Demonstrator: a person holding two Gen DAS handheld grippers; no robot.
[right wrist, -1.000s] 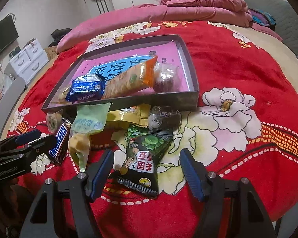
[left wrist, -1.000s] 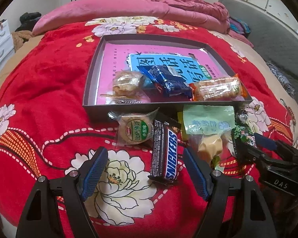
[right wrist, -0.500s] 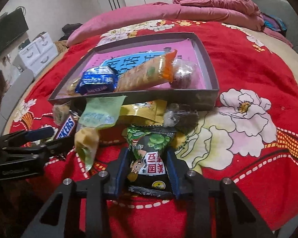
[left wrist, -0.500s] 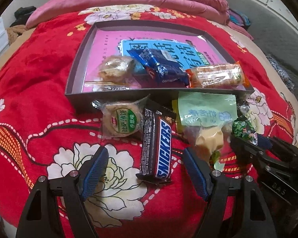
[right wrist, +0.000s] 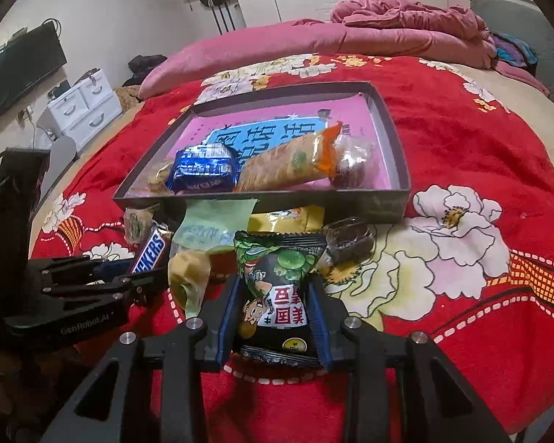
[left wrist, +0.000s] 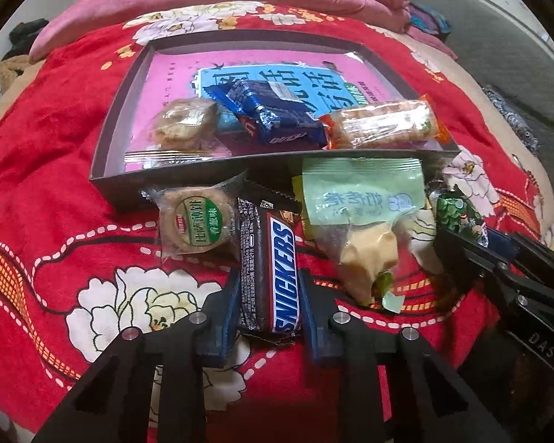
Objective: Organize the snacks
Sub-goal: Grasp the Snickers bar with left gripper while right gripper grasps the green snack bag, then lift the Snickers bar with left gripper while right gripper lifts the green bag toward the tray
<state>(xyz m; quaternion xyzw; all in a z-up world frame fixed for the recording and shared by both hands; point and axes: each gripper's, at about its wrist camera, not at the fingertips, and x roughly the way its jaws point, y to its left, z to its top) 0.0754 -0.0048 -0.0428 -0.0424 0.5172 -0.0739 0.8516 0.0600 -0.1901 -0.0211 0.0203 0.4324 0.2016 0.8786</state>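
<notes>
A bed [right wrist: 480, 155] under a red floral blanket [left wrist: 55, 170] carries everything, with a pink quilt [right wrist: 387, 33] bunched along its far edge. Toward the middle of the bed lies a shallow dark tray [right wrist: 395, 136] lined with a pink-and-blue printed sheet. Along the tray's near wall sit an orange-ended cracker pack [left wrist: 382, 123], a blue biscuit pack [left wrist: 273, 114] and a clear-wrapped round pastry [left wrist: 183, 123].

Between the tray and the near edge of the bed lies a loose row of snacks. A pale green pouch [left wrist: 362, 193] leans on the tray's near wall, with a yellow packet [right wrist: 295, 219] tucked beneath it. Just to its left a round green-labelled cookie [left wrist: 195, 221] touches the Snickers bar [left wrist: 273, 273].

The left tool [left wrist: 267, 308] is closed narrowly on the near end of the Snickers bar, blue pads pressing both long sides. The right tool [right wrist: 273, 312] grips the lower half of a green-and-black nut bag [right wrist: 277, 288], pads tight against its sides. A small dark wrapped candy [right wrist: 347, 240] lies just right of that bag.
</notes>
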